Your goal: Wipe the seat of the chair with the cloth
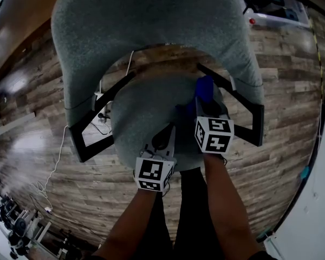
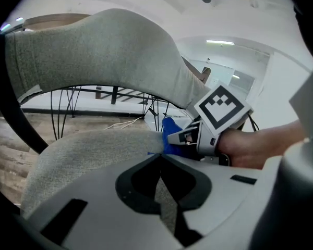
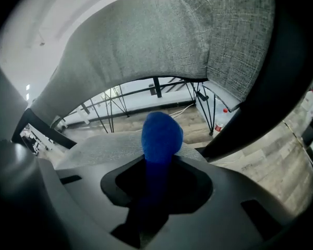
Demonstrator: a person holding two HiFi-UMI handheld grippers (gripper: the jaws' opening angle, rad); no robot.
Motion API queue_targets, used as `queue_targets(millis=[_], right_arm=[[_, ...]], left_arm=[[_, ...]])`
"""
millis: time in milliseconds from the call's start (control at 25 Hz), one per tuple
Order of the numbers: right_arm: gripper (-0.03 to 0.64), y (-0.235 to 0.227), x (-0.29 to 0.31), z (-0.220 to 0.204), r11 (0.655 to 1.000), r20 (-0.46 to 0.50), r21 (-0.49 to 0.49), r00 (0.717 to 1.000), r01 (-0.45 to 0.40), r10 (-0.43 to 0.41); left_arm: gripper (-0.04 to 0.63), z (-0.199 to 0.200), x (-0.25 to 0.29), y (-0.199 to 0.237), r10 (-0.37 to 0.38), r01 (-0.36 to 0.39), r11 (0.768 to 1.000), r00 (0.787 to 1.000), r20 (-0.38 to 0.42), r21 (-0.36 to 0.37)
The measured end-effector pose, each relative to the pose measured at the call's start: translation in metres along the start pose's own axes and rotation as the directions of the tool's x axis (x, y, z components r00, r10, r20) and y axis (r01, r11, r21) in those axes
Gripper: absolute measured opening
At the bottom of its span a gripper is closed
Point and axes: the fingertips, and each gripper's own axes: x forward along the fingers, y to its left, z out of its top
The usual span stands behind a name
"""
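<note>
R gripper (image 3: 157,177) jaws clamped on the blue cloth (image 3: 161,135); a rounded wad sticks out past the tips, the rest is lost in shadow between the jaws. In head view the cloth (image 1: 204,88) shows only as a small blue patch at the seat's (image 1: 141,112) right rear, mostly covered by the R gripper (image 1: 203,103). Can't tell how firmly it presses on the seat. L gripper (image 2: 160,175) jaws together, nothing held; grey seat fabric shows thru the slit. It sits low at the seat's front edge (image 1: 163,138). Backrest (image 1: 151,15) cut off at top. Chair legs hidden in head view.
</note>
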Motion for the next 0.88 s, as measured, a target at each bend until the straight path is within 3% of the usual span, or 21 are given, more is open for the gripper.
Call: queue_targets(millis=[280, 480, 880], right_arm=[[0.109, -0.022, -0.007, 0.000, 0.996, 0.013, 0.043, 0.997, 0.074, -0.075], [0.109, -0.019, -0.016, 0.005, 0.993, 0.061, 0.097, 0.996, 0.066, -0.072], [0.109, 0.084, -0.031, 0.010, 0.993, 0.072, -0.052, 0.991, -0.111, 0.114]], left_arm=[[0.006, 0.006, -0.012, 0.014, 0.006, -0.007, 1.000, 1.000, 0.015, 0.017], [0.008, 0.003, -0.027, 0.027, 0.022, -0.022, 1.000, 0.999, 0.031, 0.008], [0.006, -0.005, -0.071, 0.056, 0.078, -0.075, 0.996, 0.994, 0.080, -0.039]])
